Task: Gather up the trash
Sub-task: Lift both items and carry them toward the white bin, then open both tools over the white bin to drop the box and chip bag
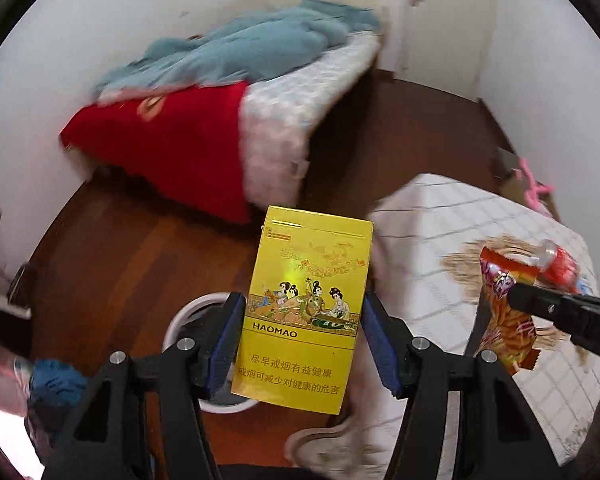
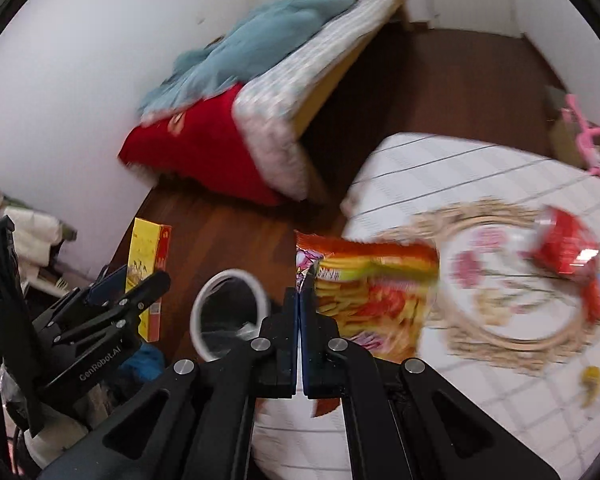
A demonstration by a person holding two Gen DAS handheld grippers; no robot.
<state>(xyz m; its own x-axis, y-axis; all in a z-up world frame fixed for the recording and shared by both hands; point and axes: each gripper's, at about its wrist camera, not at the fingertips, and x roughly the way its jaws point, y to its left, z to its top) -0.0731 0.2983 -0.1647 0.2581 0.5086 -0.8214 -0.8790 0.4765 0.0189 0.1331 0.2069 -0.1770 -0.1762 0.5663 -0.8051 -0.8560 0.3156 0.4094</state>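
My left gripper (image 1: 302,334) is shut on a yellow cigarette box (image 1: 304,312), its blue pads pressing both long sides; the box (image 2: 148,276) and left gripper (image 2: 136,292) also show at the left of the right wrist view. My right gripper (image 2: 301,300) is shut on the edge of an orange snack wrapper (image 2: 374,300), which hangs to its right; the wrapper (image 1: 504,320) and the right gripper (image 1: 548,304) appear at the right of the left wrist view. A white-rimmed bin (image 2: 230,316) with a dark liner stands on the wood floor below both grippers; its rim (image 1: 188,312) peeks out behind the left finger.
A white quilted bed (image 2: 480,168) holds a round woven mat (image 2: 512,280), a red packet (image 2: 568,256) and a small yellow scrap (image 2: 592,380). A second bed with red and blue blankets (image 1: 204,120) stands against the wall. Clutter lies at the left wall; pink hangers (image 2: 588,136) lie far right.
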